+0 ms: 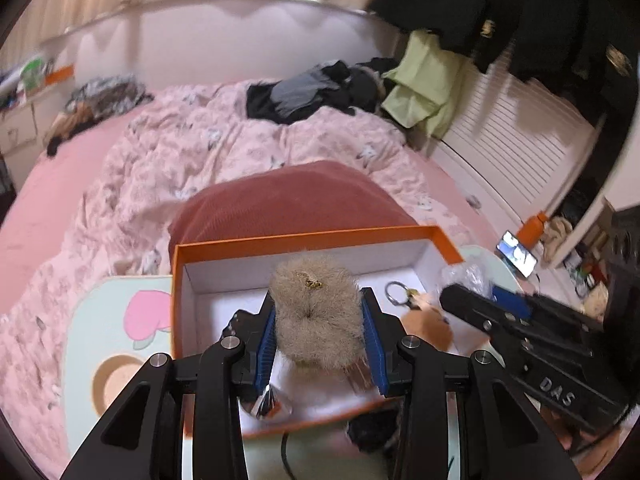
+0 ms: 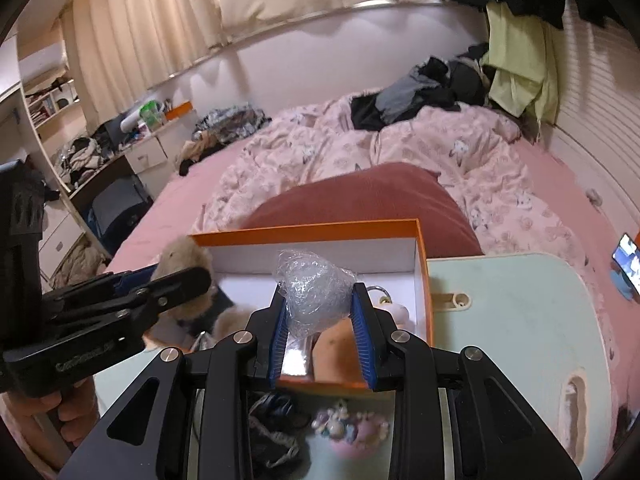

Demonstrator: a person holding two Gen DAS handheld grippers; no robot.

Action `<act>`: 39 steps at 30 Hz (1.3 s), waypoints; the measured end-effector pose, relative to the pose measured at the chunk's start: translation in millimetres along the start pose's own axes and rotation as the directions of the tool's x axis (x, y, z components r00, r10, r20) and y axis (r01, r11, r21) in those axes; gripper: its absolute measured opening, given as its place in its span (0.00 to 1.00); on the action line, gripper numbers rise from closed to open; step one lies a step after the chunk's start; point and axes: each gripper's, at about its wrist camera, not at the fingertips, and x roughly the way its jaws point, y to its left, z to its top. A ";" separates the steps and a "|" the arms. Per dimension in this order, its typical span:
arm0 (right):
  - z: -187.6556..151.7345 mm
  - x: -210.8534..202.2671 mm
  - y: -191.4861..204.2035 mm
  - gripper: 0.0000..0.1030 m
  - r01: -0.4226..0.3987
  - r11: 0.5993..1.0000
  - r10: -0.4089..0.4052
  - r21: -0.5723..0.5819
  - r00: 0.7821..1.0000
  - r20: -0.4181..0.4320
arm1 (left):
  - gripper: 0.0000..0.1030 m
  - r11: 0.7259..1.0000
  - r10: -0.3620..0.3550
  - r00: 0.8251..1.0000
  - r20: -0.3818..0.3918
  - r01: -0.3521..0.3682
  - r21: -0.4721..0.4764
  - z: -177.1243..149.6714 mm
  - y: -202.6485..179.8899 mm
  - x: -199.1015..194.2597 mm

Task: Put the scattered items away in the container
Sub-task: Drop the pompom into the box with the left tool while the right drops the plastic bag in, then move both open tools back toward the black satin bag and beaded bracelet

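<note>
Left gripper (image 1: 320,320): clamped on fluffy beige scrunchie (image 1: 316,312), blue pads pressed into both its sides, held above the orange box (image 1: 304,240).
Right gripper (image 2: 320,320): clamped on crumpled clear plastic wrap (image 2: 314,296), jaws partly apart around the bundle, hovering over the box's right half.
Box: open, white inside, sitting on pale green lap table (image 2: 512,320) on the bed, dark red cushion (image 2: 360,200) just behind.
Inside box: metal key ring (image 1: 394,292) with a tan plush charm (image 1: 428,320) beside it; small shiny wrapper (image 1: 266,402) near the front wall, hard to identify.
Outside box: dark tangled item (image 2: 272,420) and pastel beaded piece (image 2: 348,428) on the table in front of the box, both blurred, partly hidden by the right gripper body.
Cut off: scrunchie's underside hidden by the left fingers; wrap's lower end hidden between the right pads.
Pose: both grippers pointing forward and slightly down, side by side, each visible in the other's view; bare fingers (image 2: 68,420) seen under the left handle.
Background: phone (image 1: 516,258) lit on the pink sheet, right of the table.
</note>
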 end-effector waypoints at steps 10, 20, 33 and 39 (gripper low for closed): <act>1.6 16.5 -18.5 0.46 -0.042 0.993 0.045 0.113 0.998 -0.032 | 0.67 0.999 -0.020 1.000 0.019 0.021 -0.044 -8.3 2.6 10.4; -12.6 -23.9 -4.1 0.59 0.114 0.993 -0.116 0.029 0.990 0.086 | 0.73 1.000 -0.002 0.997 0.072 0.001 0.022 -33.9 -8.1 -33.8; -58.5 -60.0 12.5 0.59 0.207 0.978 -0.203 -0.040 0.976 0.079 | 0.78 0.987 -0.050 0.999 -0.016 0.052 0.155 -120.2 -39.6 -63.1; -88.2 -58.3 4.3 0.59 0.218 0.976 -0.218 -0.028 0.976 -0.012 | 0.78 0.988 0.009 0.998 -0.069 0.002 0.156 -149.9 -35.9 -54.9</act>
